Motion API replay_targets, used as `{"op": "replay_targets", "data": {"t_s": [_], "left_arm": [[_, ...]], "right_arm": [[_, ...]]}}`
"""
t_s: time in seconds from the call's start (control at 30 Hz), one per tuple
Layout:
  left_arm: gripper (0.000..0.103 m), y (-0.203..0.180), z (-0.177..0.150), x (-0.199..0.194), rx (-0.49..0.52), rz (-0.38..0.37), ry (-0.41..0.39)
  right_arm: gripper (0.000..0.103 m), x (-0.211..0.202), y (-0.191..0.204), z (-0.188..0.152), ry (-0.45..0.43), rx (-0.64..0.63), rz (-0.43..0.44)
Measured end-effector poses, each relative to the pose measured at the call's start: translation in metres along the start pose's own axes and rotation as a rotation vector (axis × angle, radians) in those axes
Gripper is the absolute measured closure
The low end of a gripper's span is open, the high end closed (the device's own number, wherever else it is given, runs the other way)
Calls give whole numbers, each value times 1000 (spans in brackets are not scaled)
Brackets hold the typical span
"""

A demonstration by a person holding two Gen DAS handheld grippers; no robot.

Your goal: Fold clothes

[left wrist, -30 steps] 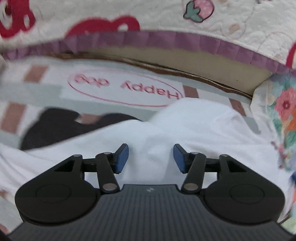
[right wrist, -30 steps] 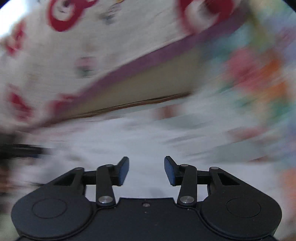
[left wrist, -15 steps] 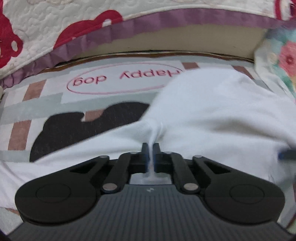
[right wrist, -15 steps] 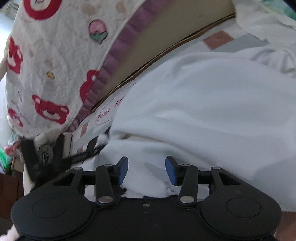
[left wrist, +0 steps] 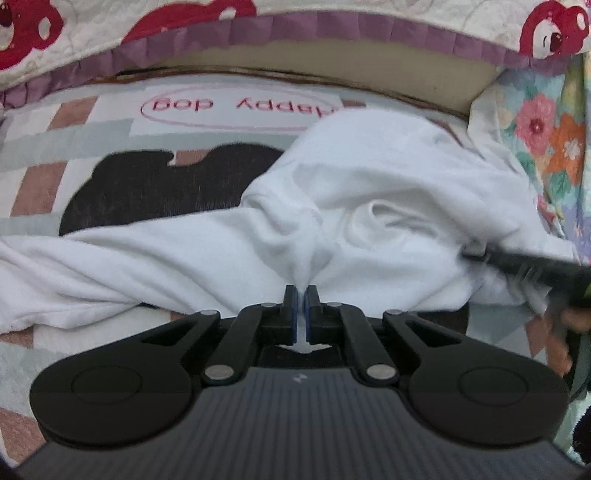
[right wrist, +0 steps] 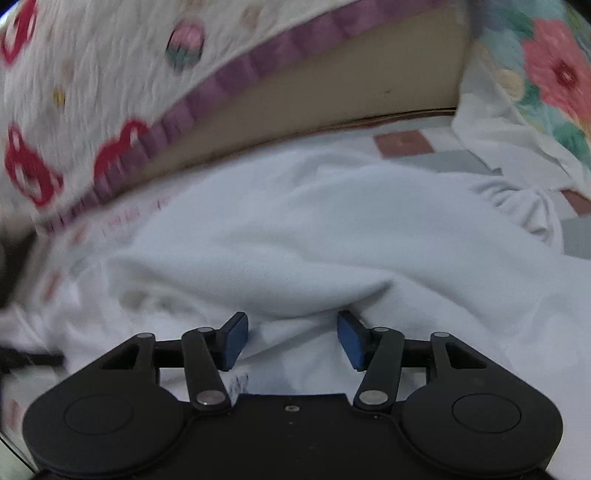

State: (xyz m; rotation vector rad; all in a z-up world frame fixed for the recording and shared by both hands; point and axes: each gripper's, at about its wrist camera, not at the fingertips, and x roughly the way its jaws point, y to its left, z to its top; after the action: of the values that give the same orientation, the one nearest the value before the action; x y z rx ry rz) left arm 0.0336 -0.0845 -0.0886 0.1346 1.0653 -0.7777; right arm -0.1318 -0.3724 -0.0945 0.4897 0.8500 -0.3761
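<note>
Right now my left fingers (left wrist: pixel 303 306) are pressed together on a pinch of the white garment (left wrist: pixel 369 206), and the cloth puckers into a small ridge that runs up from between the blue pads (left wrist: pixel 293 314). The garment lies rumpled across a patchwork mat (left wrist: pixel 110 122) printed with an oval that reads "Happy dog" (left wrist: pixel 236 107), upside down from where I look. One end of the cloth stretches far to the left of my view, and the bulk of it is heaped to the right, with a rounded fold just beyond my grip. A black shape (left wrist: pixel 155 184), whether printed on the mat or lying on it I cannot tell, shows behind the white cloth on the left.

My right fingers (right wrist: pixel 291 341) are opening. Their blue pads (right wrist: pixel 352 345) stand wide apart and low over the same white garment (right wrist: pixel 332 229); a soft bulge of cloth lies in front of them and between them, but the pads do not press on it. In my left view the right tool shows as a dark blurred bar (left wrist: pixel 532 264) at the right edge, lying against the garment there, with part of my hand (left wrist: pixel 565 332) below it.

Beyond the mat runs a tan panel (right wrist: pixel 369 77) under a cream quilt with red bear faces (left wrist: pixel 554 33) and a purple ruffled border (left wrist: pixel 369 29). A flowered cloth (right wrist: pixel 554 74) lies at the right, just beside the garment.
</note>
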Motion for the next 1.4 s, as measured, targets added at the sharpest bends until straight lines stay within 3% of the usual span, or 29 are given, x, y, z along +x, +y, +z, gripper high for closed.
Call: {"op": "replay_targets", "data": {"t_s": [0.17,0.33,0.4,0.47,0.57,0.67,0.73,0.87,0.93,1.03,1.13,1.2,1.23,1.3,1.4], "left_arm": [[97,-13,1,-20,39,74,-54],[97,-28,3,-66,26,64,-172],[89,-35,7,-73,52,36,-212],[80,-41,12,-65,52,13,-201],[80,-52,24,-29,32,-3,-124],[73,-59,39,12,26,4,-51],[71,-64,47,35,50,45,-32],[57,-58,49,60,2,26,-51],[57,-54,49,70,-35,15,-25],[60,-58,44,80,13,12,13],[72,-63,36,80,75,44,-20],[95,-64,33,78,97,61,-36],[96,-62,34,74,87,56,-41],[98,-57,36,61,43,23,-63],[99,-61,31,18,32,-8,-197]], "right_arm": [[40,-7,21,-21,129,-212,24],[40,-22,2,-23,136,-163,129],[40,-27,-3,-21,148,-148,173],[40,-30,0,-23,158,-131,201],[40,-33,10,-29,170,-105,232],[41,-38,17,-35,173,-55,276],[42,-47,16,-35,135,-15,289],[41,-65,2,-28,4,8,237],[41,-65,-10,-24,-38,44,200],[41,-56,-23,-20,-40,113,198],[41,-49,-27,-17,-39,143,184],[41,-46,-27,-15,-42,162,170],[41,-45,-26,-14,-46,170,163],[41,-47,-25,-13,-65,172,156],[41,-55,-21,-11,-89,140,136]]}}
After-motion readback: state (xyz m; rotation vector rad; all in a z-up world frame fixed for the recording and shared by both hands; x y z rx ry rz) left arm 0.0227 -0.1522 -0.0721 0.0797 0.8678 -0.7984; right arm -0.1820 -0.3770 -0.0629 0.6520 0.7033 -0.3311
